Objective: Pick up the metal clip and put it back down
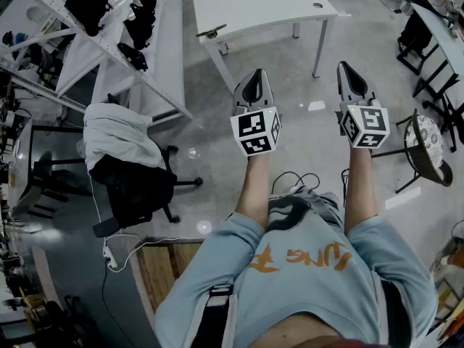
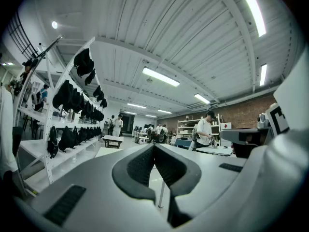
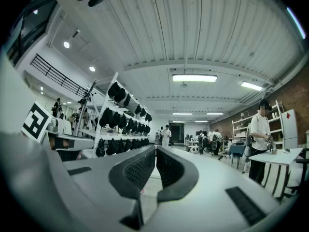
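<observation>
Held left gripper (image 1: 254, 75) and right gripper (image 1: 343, 67) side by side at mid-frame, above the floor (image 1: 217, 147). Found both pairs of jaws clenched tip to tip, grasping nothing. Spotted a small dark thing, likely the clip (image 1: 210, 32), lying at the left edge of the table (image 1: 279, 7), upper middle of the frame, well apart from both grippers.

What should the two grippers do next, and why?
Probably step toward the table and bring the grippers over it. Both the left gripper and right gripper are shut, hold nothing, and hang over the floor, short of the table. A small dark thing at the table's left edge may be the clip, but it is too small to tell.
</observation>
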Demonstrator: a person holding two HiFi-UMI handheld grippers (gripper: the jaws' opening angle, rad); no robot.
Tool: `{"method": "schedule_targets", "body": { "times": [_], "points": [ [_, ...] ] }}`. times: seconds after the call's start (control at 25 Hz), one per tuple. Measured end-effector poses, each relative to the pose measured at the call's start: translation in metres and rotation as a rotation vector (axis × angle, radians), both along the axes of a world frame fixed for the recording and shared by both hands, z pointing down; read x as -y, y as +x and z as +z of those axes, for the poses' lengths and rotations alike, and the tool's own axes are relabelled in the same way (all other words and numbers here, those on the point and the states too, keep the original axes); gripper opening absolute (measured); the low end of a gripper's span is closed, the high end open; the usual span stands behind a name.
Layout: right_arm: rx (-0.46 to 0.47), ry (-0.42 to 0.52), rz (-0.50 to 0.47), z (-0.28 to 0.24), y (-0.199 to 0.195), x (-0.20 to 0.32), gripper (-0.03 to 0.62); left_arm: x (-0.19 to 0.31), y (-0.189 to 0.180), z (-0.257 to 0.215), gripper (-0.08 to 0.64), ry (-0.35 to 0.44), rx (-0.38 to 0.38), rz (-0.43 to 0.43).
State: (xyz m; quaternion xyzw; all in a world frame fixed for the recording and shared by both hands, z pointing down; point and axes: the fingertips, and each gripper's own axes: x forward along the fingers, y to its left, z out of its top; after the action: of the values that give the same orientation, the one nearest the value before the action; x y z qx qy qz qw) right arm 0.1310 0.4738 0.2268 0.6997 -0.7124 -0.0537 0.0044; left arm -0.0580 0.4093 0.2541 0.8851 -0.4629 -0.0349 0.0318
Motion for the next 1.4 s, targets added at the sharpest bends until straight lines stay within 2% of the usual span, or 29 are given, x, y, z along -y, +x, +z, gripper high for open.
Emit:
{"method": "schedule_targets", "body": {
  "times": [0.24,0.48,0.88,1.12,1.4],
  "points": [
    [0.013,-0.011,-0.030,0.006,-0.009,0.005,0.029,0.003,-0.009,0.002,0.021,-0.010,-0.011,-0.024],
    [0.031,-0.026,-0.043,0.018,-0.002,0.013,0.028,0.009,-0.010,0.027,0.021,-0.063,-0.001,-0.050],
    [0.081,-0.007,-0.049,0.024,0.016,0.036,0.028,0.029,-0.006,0.028,0.021,-0.064,0.007,-0.087],
    [0.095,0.018,-0.049,0.014,0.038,0.045,0.028,0.045,-0.014,0.024,0.021,-0.066,-0.008,-0.142],
    [0.099,-0.003,-0.084,0.025,0.035,0.069,0.028,0.054,-0.001,0.021,0.021,-0.047,0.003,-0.123]
  ]
}}
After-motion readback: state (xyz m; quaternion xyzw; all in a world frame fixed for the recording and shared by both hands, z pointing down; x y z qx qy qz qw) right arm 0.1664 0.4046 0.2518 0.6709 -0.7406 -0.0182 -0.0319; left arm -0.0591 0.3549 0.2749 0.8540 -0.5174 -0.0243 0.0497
